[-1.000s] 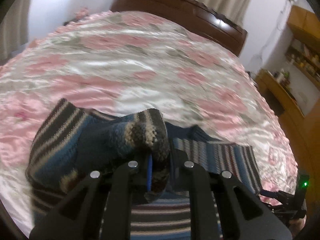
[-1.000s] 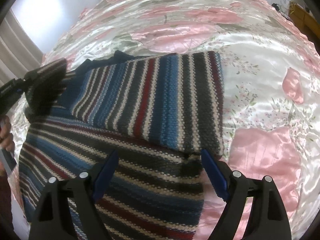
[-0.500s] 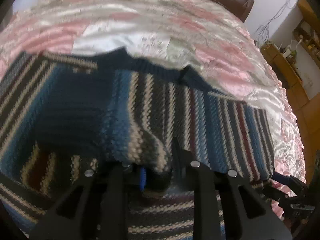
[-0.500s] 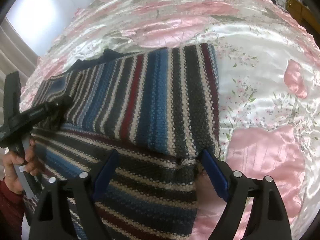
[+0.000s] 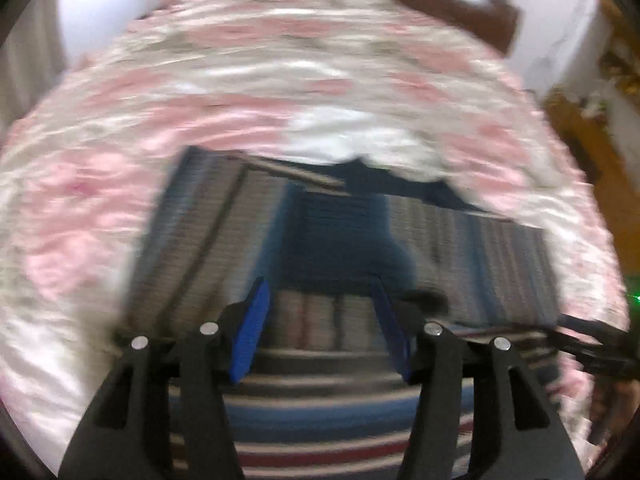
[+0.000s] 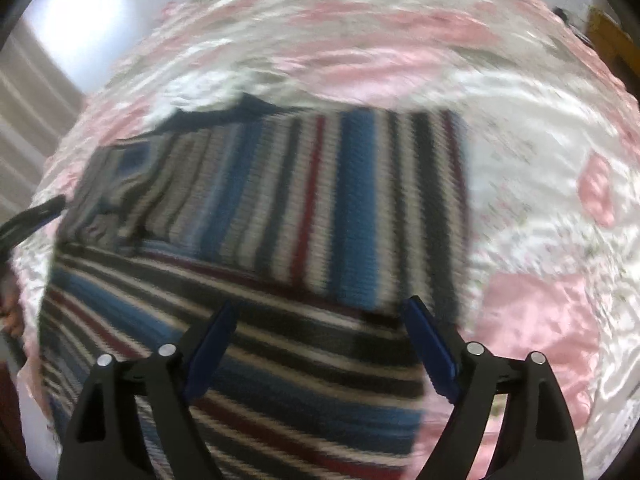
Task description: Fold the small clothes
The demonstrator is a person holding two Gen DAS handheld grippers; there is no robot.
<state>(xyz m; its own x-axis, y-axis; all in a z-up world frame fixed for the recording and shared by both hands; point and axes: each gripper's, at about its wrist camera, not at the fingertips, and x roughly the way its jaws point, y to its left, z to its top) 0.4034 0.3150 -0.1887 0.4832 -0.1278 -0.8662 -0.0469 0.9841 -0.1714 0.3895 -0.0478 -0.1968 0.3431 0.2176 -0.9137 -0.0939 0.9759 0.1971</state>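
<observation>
Both the left claw [image 5: 320, 328] and the right claw [image 6: 320, 352] are held wide and empty above the folded striped sweater [image 6: 304, 208] on the bed [image 6: 540, 168].

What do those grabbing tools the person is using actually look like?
Both are alike. The left tongs have two black plastic arms with triangular cut-outs and round silver screw heads. Flat bright blue pads line the inner faces. The right tongs match, and their blue pads look ridged. No cables are visible.
</observation>
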